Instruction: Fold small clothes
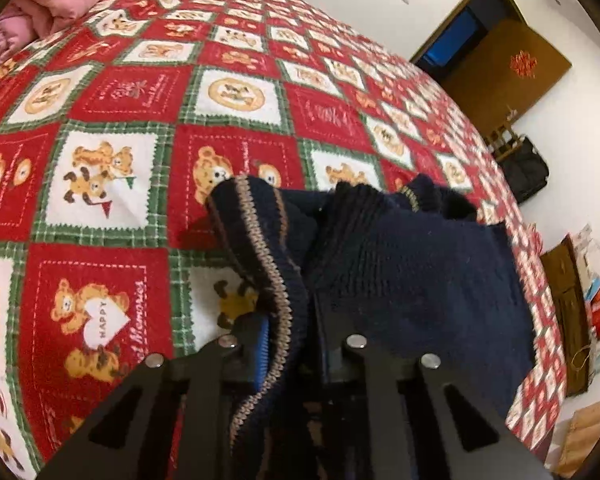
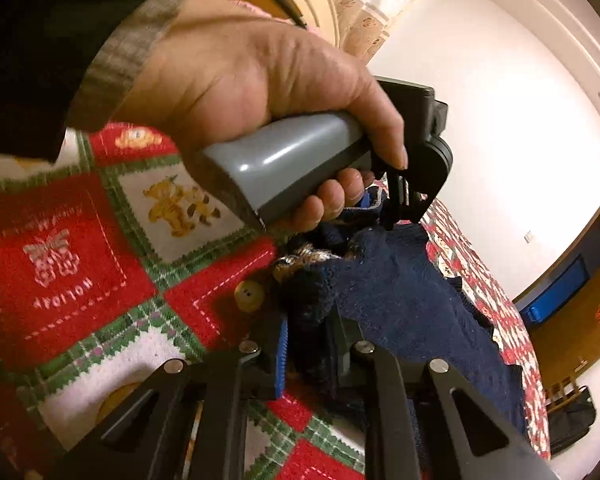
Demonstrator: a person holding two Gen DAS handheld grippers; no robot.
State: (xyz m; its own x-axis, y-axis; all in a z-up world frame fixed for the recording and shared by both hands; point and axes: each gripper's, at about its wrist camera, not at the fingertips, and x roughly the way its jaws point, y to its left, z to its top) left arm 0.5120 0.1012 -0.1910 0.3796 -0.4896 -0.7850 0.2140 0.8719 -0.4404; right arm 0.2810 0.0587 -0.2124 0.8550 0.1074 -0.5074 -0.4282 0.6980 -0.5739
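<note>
A small navy knitted sweater lay bunched on a bed covered by a red, white and green teddy-bear quilt. In the left wrist view, the left gripper had its 2 fingers closed narrowly on a fold of the garment's ribbed edge, which carried tan and brown stripes; the fabric rose between the fingers and draped back over them. The rest of the sweater spread to the right across the quilt, near the bed's edge.

In the right wrist view, the right gripper likewise pinched a thick wad of the navy knit, a blue pad showing on the inner face of 1 finger. A yellowish button sat just beside the gripped bunch. Above it, the person's left hand wrapped around the grey handle of the other gripper, whose tip seemed to meet the same sweater, though blur made that contact hard to confirm.

Pink bedding lay at the far corner, and a brown door stood open in the white wall.
</note>
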